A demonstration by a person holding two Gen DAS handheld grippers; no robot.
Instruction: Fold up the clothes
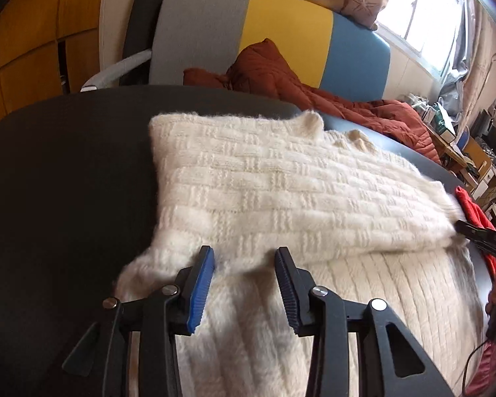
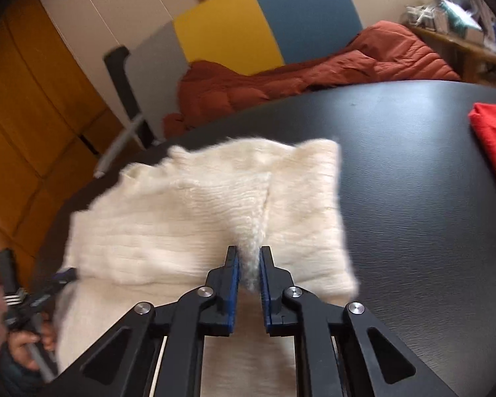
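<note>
A cream knitted sweater (image 1: 281, 192) lies on the black table (image 1: 66, 182), with one part folded over the rest. My left gripper (image 1: 244, 258) is open, its blue pads just above the fold's near edge. In the right wrist view the sweater (image 2: 182, 218) shows too. My right gripper (image 2: 249, 258) is shut on a pinch of the sweater's edge. The right gripper's tip (image 1: 469, 228) shows at the right of the left wrist view. The left gripper (image 2: 66, 274) appears at the left of the right wrist view, blurred.
A red cloth (image 2: 492, 132) lies on the table (image 2: 413, 182) at the right, also seen in the left wrist view (image 1: 473, 211). Behind the table are a rust-coloured quilted jacket (image 1: 314, 89), a grey, yellow and blue panel (image 1: 281, 29) and a cluttered shelf (image 1: 463, 145).
</note>
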